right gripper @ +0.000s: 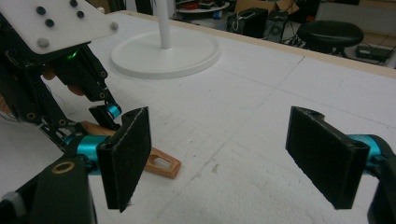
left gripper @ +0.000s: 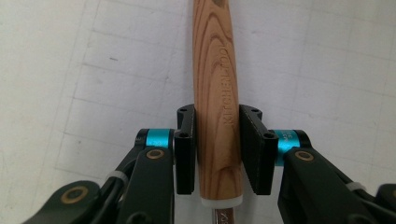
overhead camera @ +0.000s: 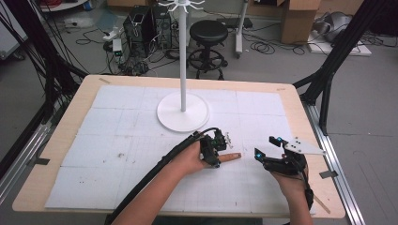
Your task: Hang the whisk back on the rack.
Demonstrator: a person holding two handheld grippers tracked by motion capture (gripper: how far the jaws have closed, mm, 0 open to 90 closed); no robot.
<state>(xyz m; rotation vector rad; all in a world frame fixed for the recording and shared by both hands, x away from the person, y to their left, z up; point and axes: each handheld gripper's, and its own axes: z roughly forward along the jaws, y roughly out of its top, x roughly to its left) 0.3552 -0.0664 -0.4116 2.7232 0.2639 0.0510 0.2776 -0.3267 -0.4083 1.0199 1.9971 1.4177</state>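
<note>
Gripped between the pads of the left gripper [left gripper: 218, 149] is the wooden handle [left gripper: 215, 93] of a kitchen tool, its jaws closed snugly on both sides of the wood just above the white collar where the metal shaft begins. In the high view the left gripper [overhead camera: 217, 149] is seen near the middle of the white mat [overhead camera: 117, 126], with the handle [overhead camera: 231, 157] lying flat and pointing towards three o'clock. The right gripper [overhead camera: 264, 146] is held just beyond the handle's tip at three o'clock, its jaws spread wide with nothing between them. At twelve o'clock a white hook stand [overhead camera: 182, 110] is set on its round base. The grasping step appears to be done; next, a steady lift is likely called for, then carriage towards the stand so the slotted handle end [right gripper: 162, 164] can be hung.
</note>
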